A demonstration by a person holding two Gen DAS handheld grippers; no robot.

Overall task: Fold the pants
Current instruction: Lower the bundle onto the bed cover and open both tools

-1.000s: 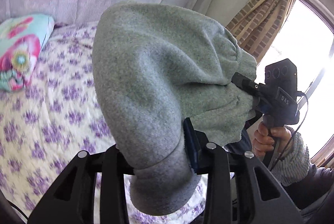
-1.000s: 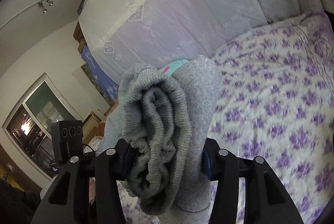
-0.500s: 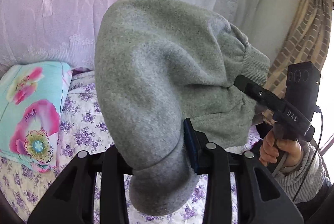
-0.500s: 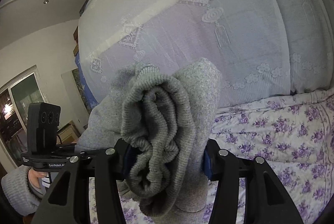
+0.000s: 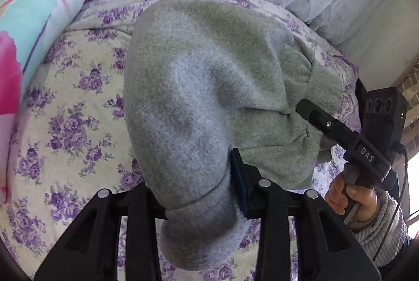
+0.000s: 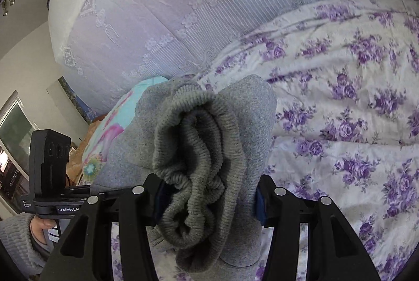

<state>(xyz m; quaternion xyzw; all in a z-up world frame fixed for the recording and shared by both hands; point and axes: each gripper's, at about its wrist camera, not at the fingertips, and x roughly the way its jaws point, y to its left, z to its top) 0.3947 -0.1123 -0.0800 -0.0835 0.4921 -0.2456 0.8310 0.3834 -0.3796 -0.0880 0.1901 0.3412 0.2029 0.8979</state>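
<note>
The pants [image 5: 199, 103] are soft grey fleece, thick and fuzzy, with ribbed stretchy bands at the edges. They hang bunched up in a big round lump above the bed [image 5: 65, 129], held up at two spots.

The left gripper [image 5: 196, 192] is made of hard black plastic with dark blue pads. Its fingers are squeezed tight on a folded wad of the grey fleece, and a rounded end of cloth sticks out below them at 6 o'clock. The right gripper [image 6: 209, 197] looks the same. Its fingers pinch a fat bundle of the ribbed band [image 6: 199, 171], which is crumpled into wavy folds.

In the left wrist view the right gripper also shows at 3 o'clock, biting the cuff end of the pants, with a hand [image 5: 351, 197] in a knitted sleeve [image 5: 379, 226] holding its handle.

The bed has a cream quilt with little purple flowers. A bright pillow [image 5: 34, 45] in blue and pink lies at 9 o'clock in the left view. A pale purple lacy cover [image 6: 157, 19] rises behind the bed at 12 o'clock. The grey lump hides most of the middle of the bed in both views.
</note>
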